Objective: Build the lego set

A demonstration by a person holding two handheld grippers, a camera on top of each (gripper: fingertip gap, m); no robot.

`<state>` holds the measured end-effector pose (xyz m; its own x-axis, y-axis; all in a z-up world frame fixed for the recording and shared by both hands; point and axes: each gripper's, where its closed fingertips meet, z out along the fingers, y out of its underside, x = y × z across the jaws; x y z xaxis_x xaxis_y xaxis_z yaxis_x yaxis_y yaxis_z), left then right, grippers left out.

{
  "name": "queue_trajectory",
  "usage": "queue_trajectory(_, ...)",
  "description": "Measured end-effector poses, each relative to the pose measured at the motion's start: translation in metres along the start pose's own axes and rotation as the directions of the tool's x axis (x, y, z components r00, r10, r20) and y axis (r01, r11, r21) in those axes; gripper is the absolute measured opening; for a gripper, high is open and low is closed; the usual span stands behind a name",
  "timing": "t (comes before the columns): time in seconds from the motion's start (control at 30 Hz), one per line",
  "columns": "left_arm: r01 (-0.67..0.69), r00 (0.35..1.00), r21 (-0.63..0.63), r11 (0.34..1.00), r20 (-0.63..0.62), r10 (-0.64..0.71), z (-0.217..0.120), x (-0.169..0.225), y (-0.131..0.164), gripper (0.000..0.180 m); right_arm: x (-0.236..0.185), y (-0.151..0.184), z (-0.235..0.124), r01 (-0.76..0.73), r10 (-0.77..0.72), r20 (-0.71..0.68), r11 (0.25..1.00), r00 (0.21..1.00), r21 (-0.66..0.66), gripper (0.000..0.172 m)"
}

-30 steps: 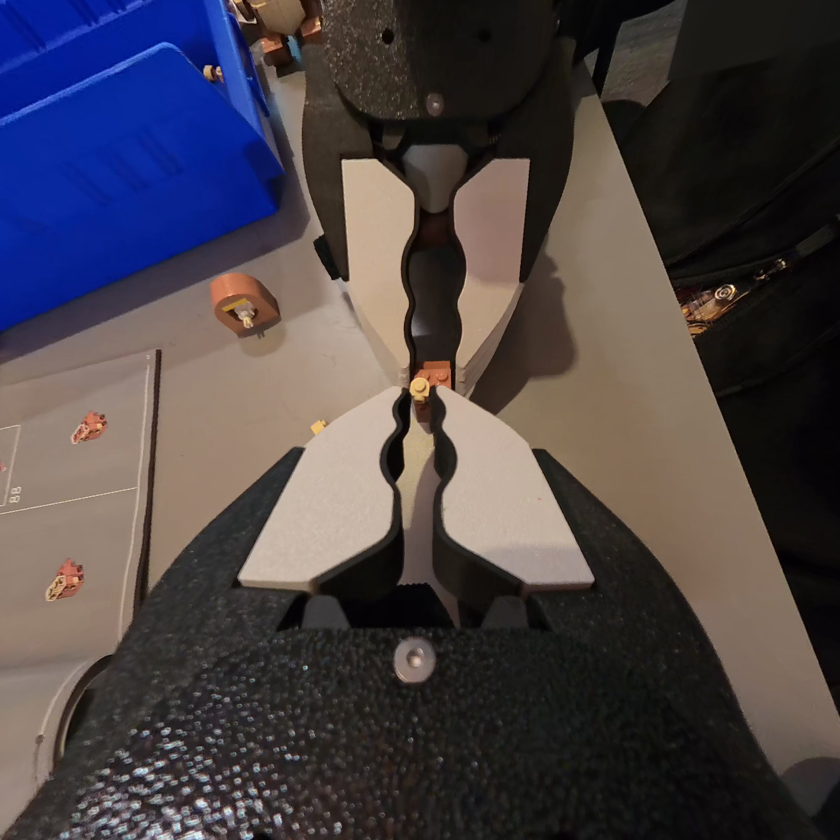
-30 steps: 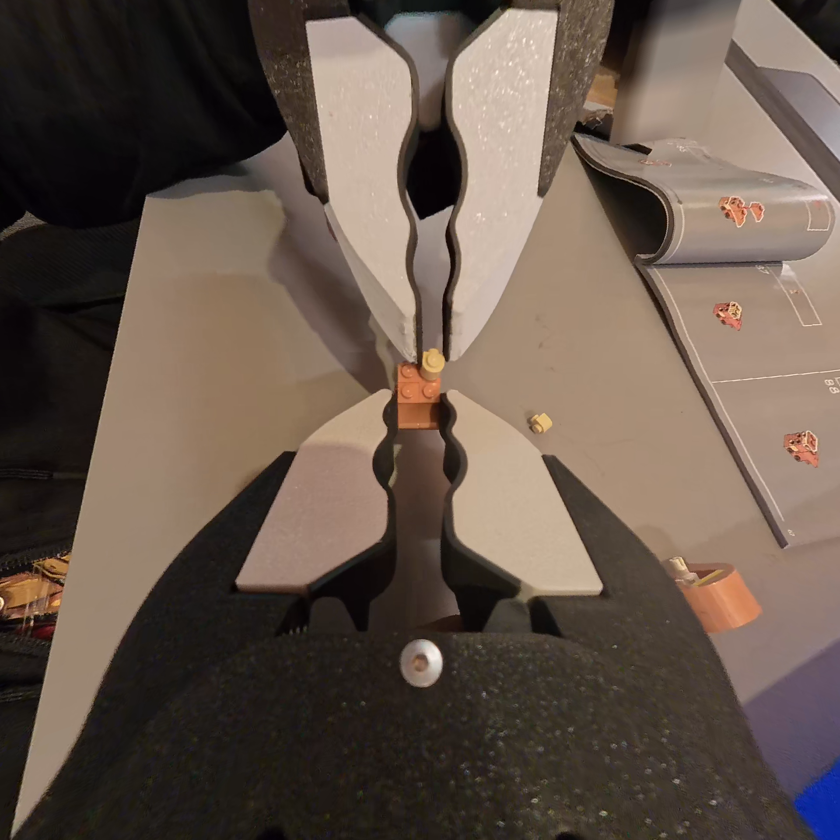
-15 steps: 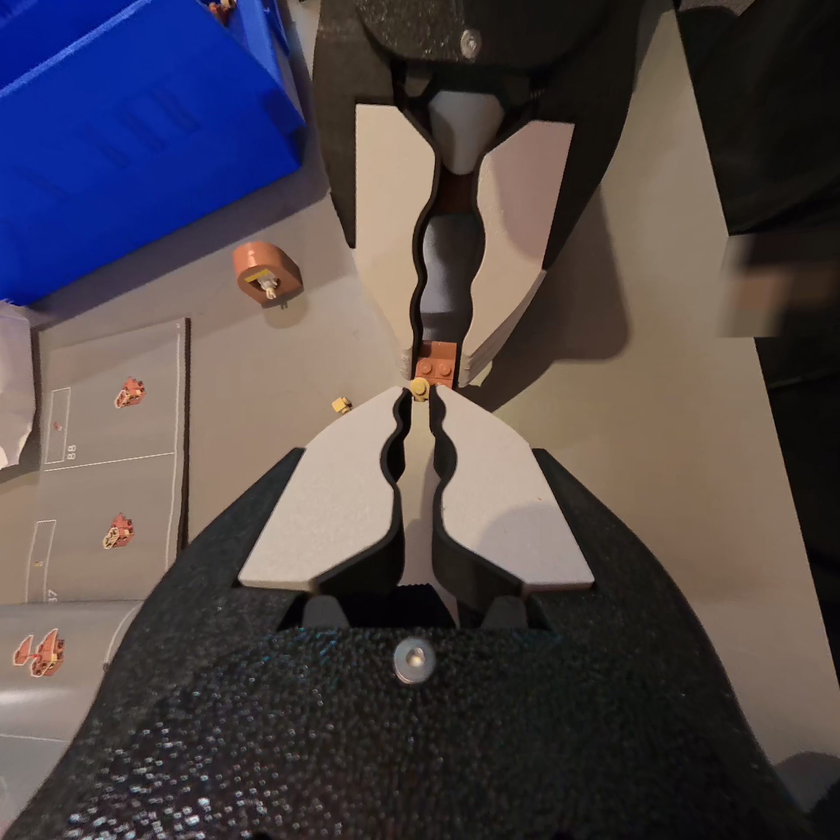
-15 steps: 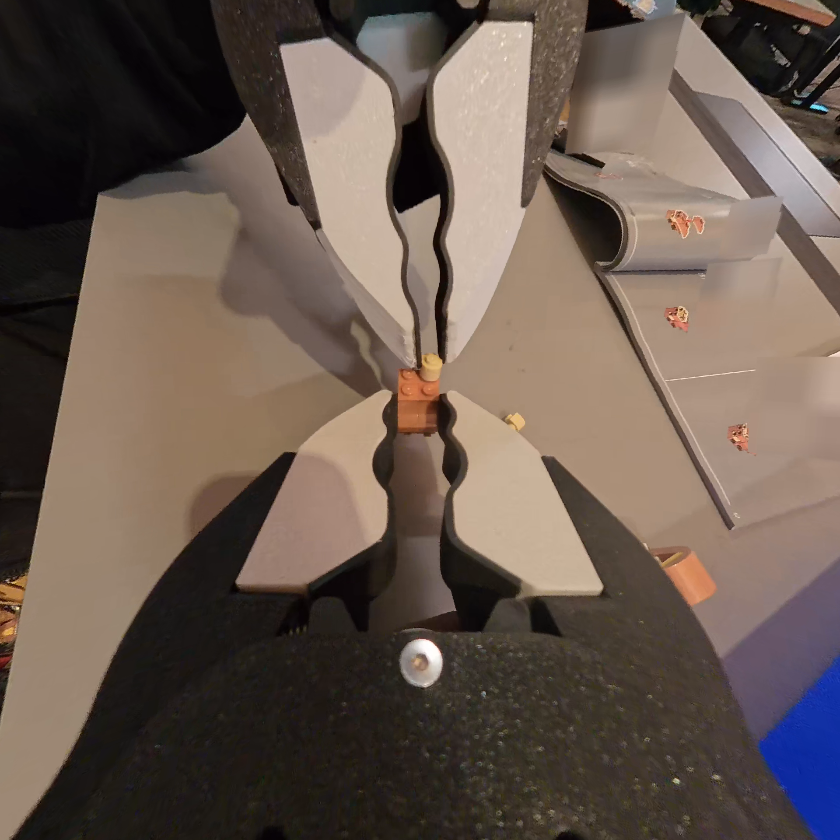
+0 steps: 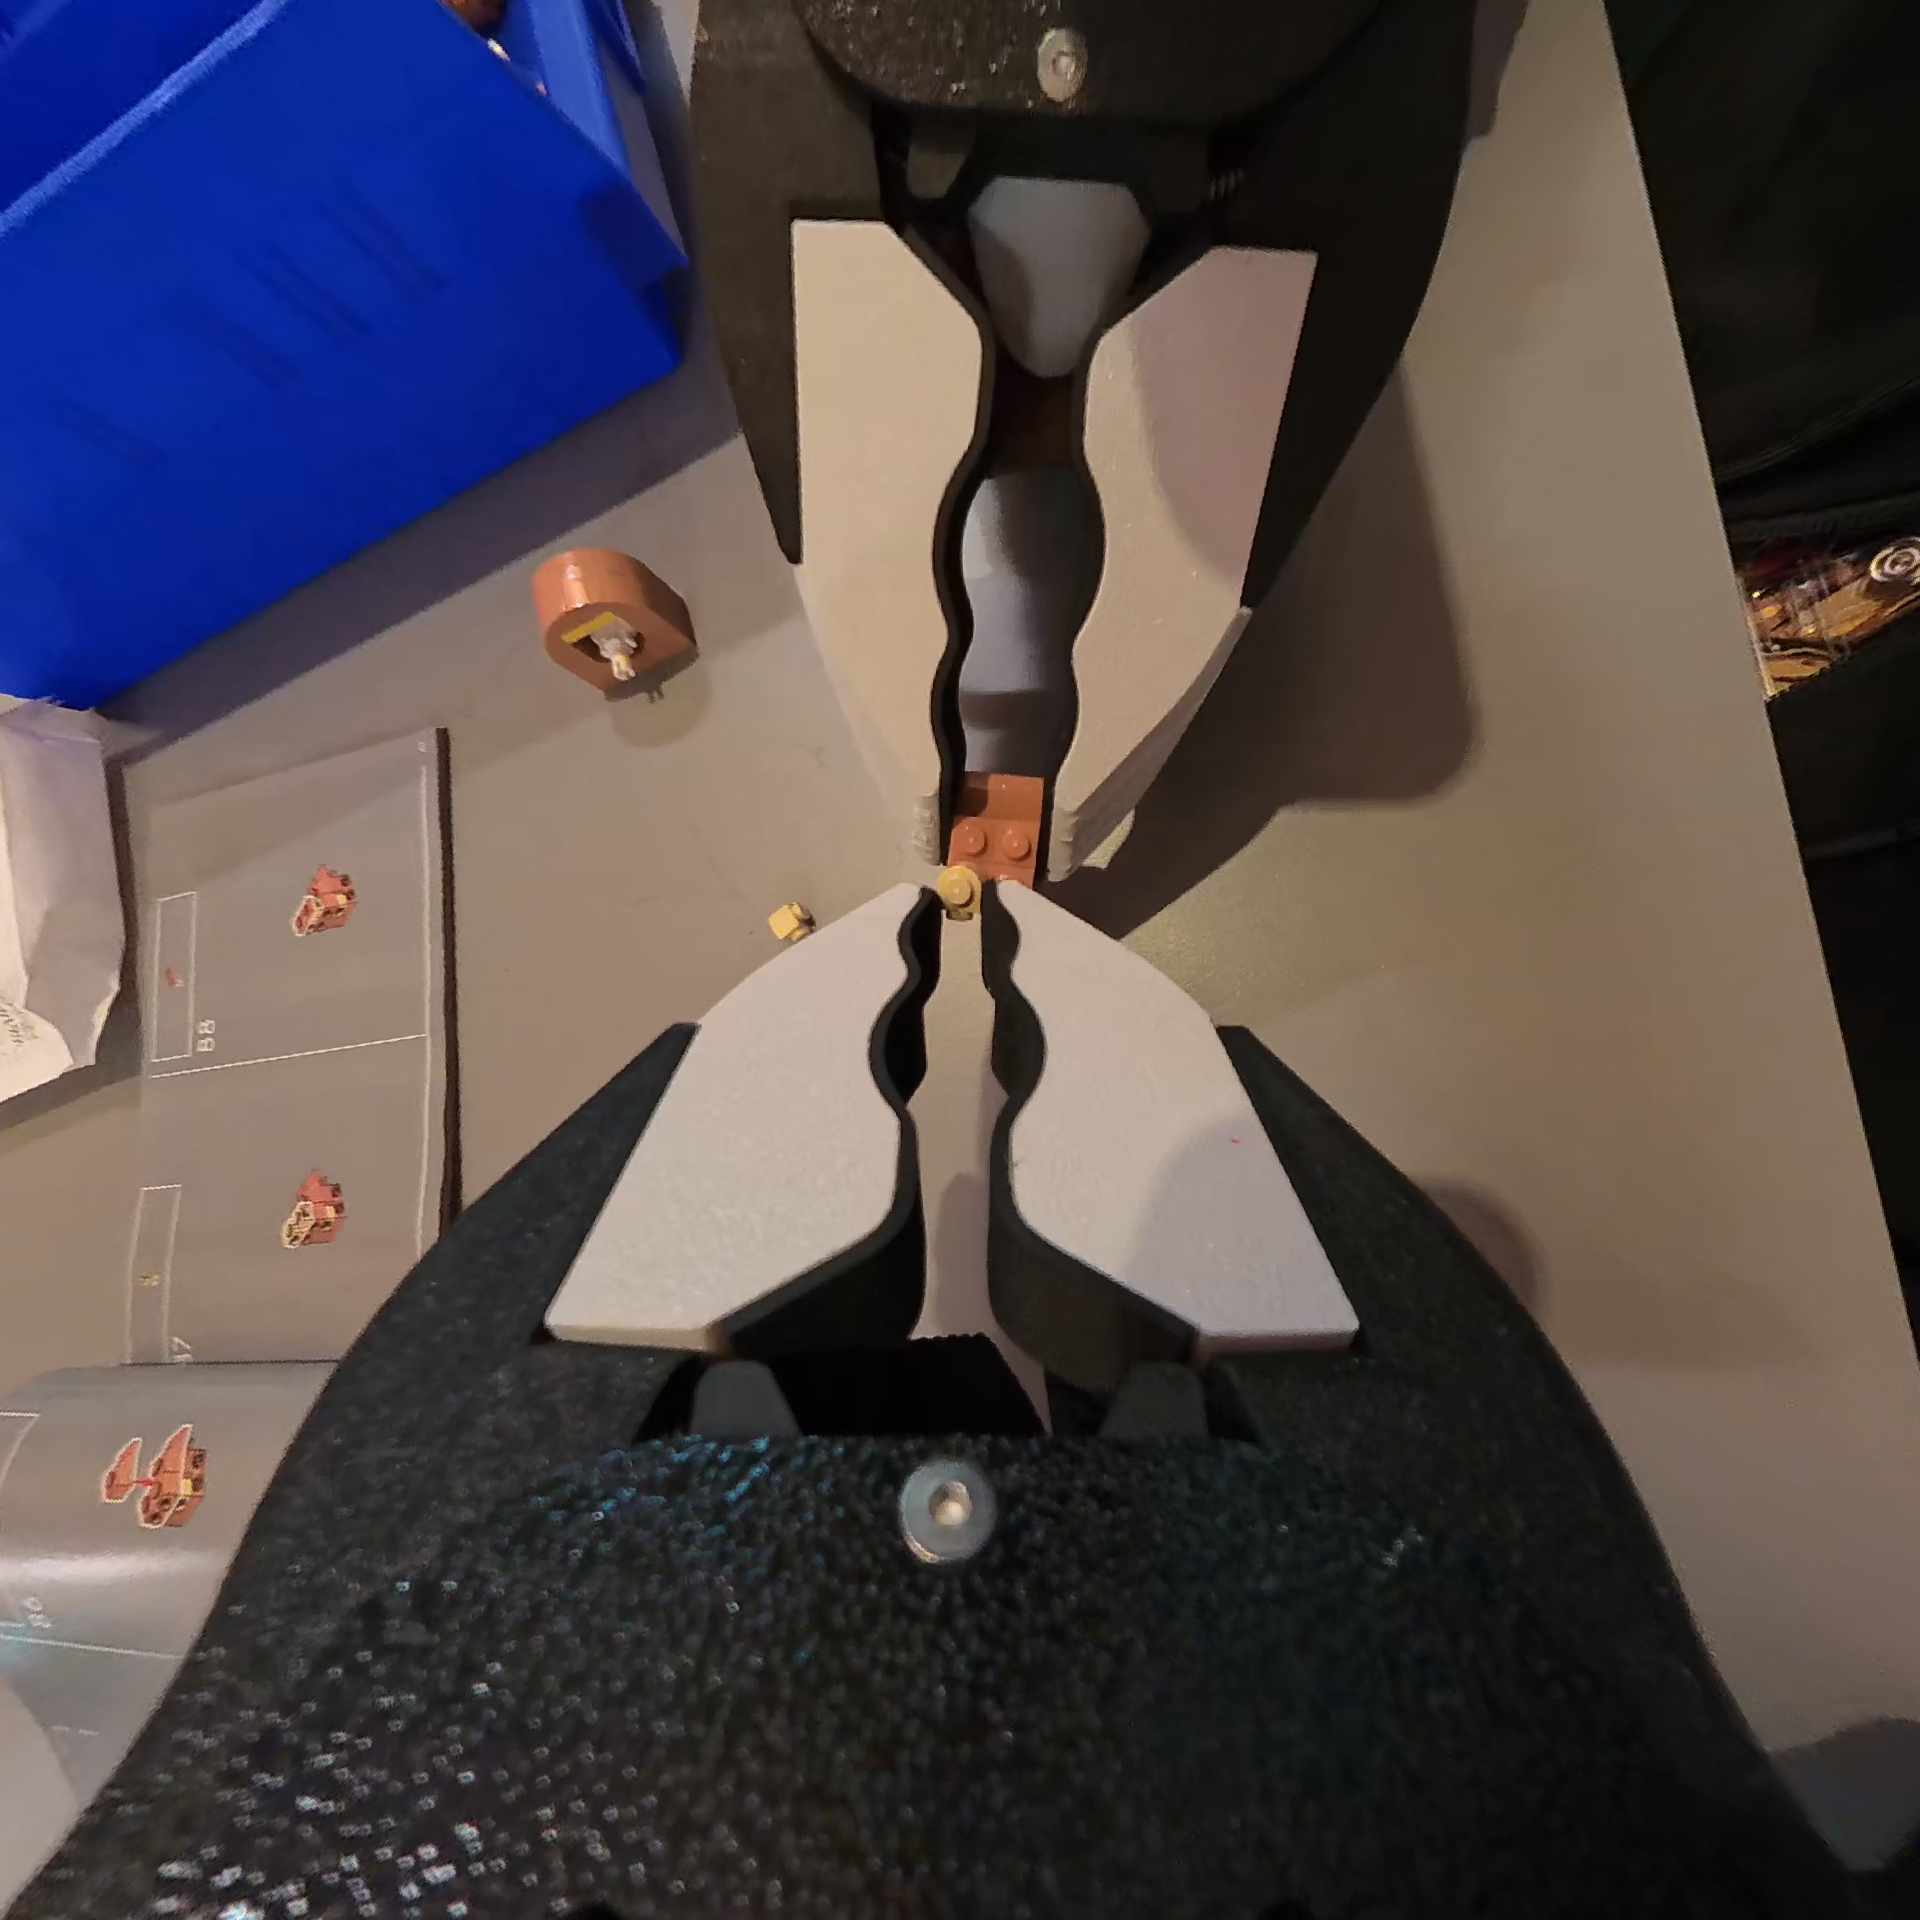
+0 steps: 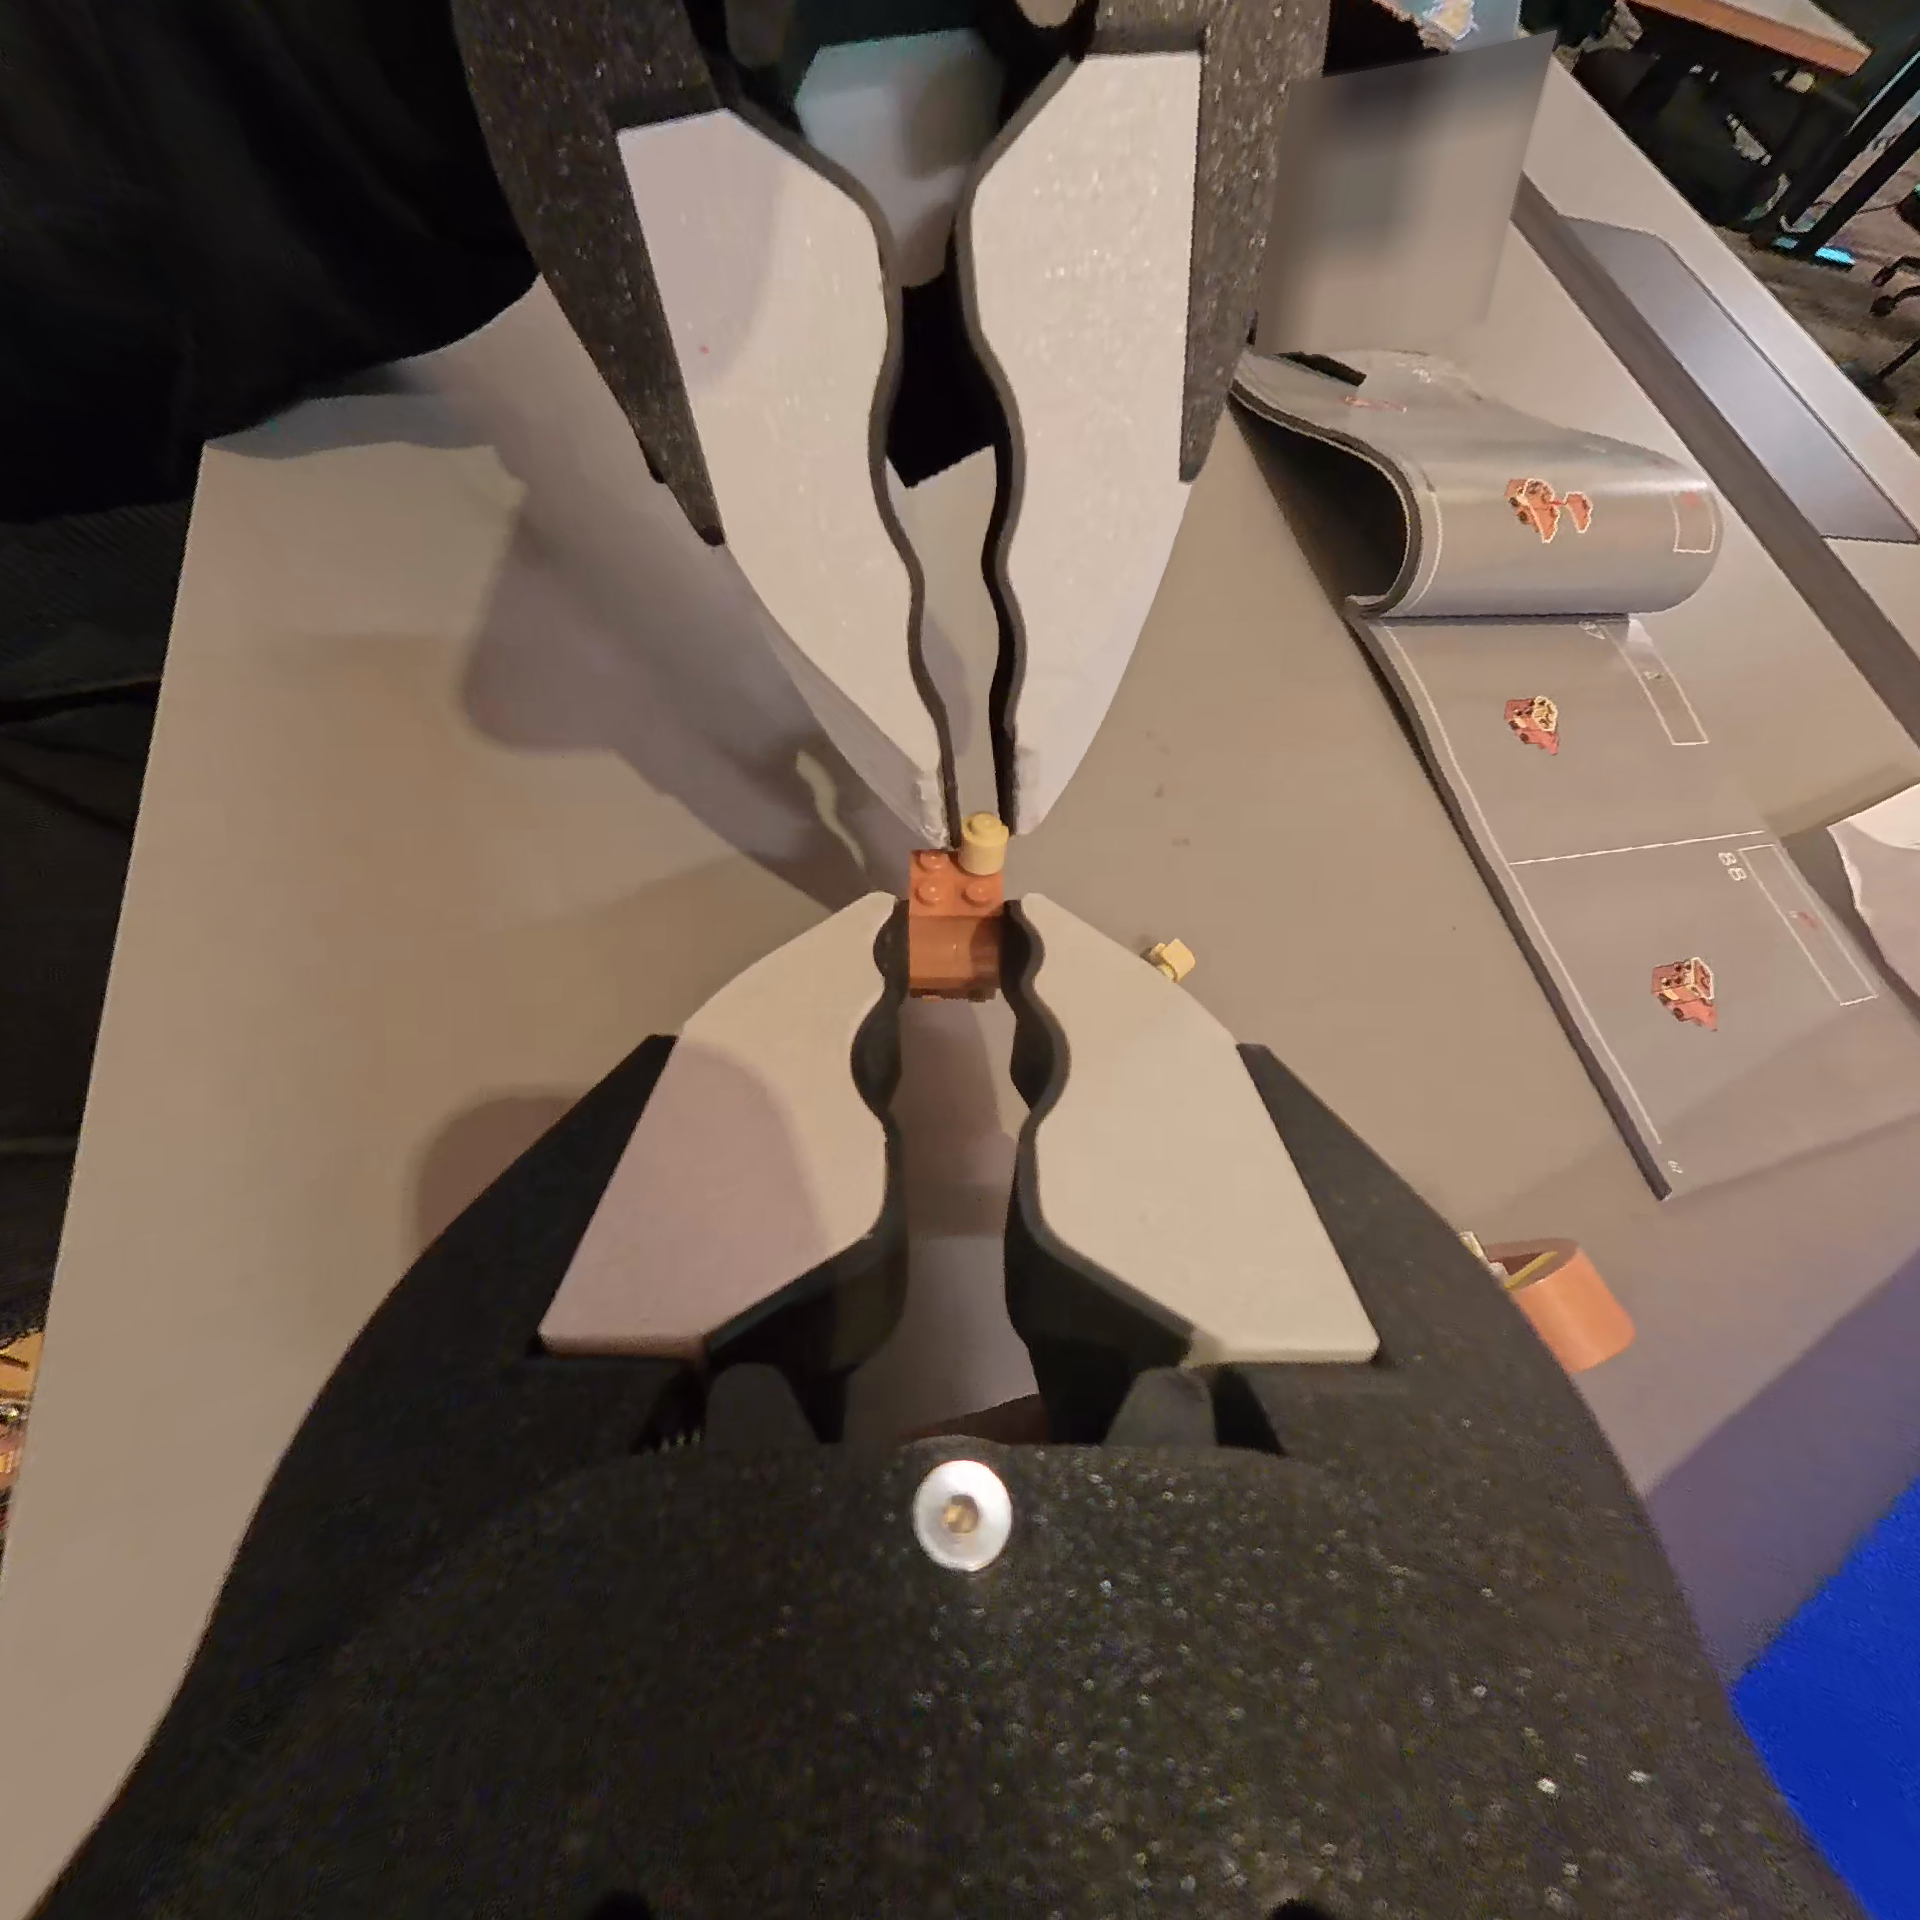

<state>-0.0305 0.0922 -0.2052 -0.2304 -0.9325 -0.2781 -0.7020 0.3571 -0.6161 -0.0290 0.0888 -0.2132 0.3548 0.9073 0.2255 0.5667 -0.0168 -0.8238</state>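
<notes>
Your right gripper [image 6: 954, 940] pinches a brown brick [image 6: 953, 928] by its sides, both pads pressed on it, studs up, above the grey table [image 6: 416, 935]. Your left gripper [image 5: 961, 902] faces it tip to tip, fingers nearly together and clamped on a small tan round stud [image 5: 958, 890]; that stud sits on one corner of the brick's top. Just beside the tips, another tan piece [image 5: 790, 921] lies loose on the table. Farther off: a brown ring-shaped part [image 5: 611, 634], a grey mat [image 5: 291, 1039] printed with small brick pictures, one end curled up, and a blue bin [image 5: 312, 312].
</notes>
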Motion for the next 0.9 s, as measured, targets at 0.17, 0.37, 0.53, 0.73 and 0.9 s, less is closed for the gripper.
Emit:
queue_trajectory(0.17, -0.030, 0.999, -0.014, 0.999, 0.014, 0.030, 0.0005, -0.0001, 0.0006, 0.007, 0.0001, 0.0001, 0.0001, -0.005, 0.005, 0.000, 1.000, 1.000, -0.001, 0.016)
queue_trajectory(0.37, -0.092, 0.995, -0.060, 0.994, 0.037, 0.095, 0.0011, 0.0011, 0.0019, 0.007, -0.0013, 0.0010, 0.0007, 0.011, -0.011, 0.000, 1.000, 1.000, -0.010, 0.016)
queue_trajectory(0.53, -0.138, 0.988, -0.089, 0.986, 0.052, 0.143, 0.0034, 0.0020, 0.0018, 0.007, -0.0018, 0.0037, 0.0026, 0.016, -0.016, 0.006, 1.000, 1.000, -0.020, 0.016)
queue_trajectory(0.73, -0.123, 0.991, -0.068, 0.990, 0.051, 0.127, 0.0033, 0.0016, 0.0007, 0.007, -0.0018, 0.0037, 0.0023, 0.005, -0.005, 0.015, 1.000, 1.000, -0.008, 0.016)
queue_trajectory(0.9, -0.079, 0.997, -0.012, 0.997, 0.026, 0.079, -0.0002, 0.0013, 0.0002, 0.007, -0.0017, 0.0005, 0.0008, 0.005, -0.006, 0.020, 1.000, 1.000, 0.016, 0.016)
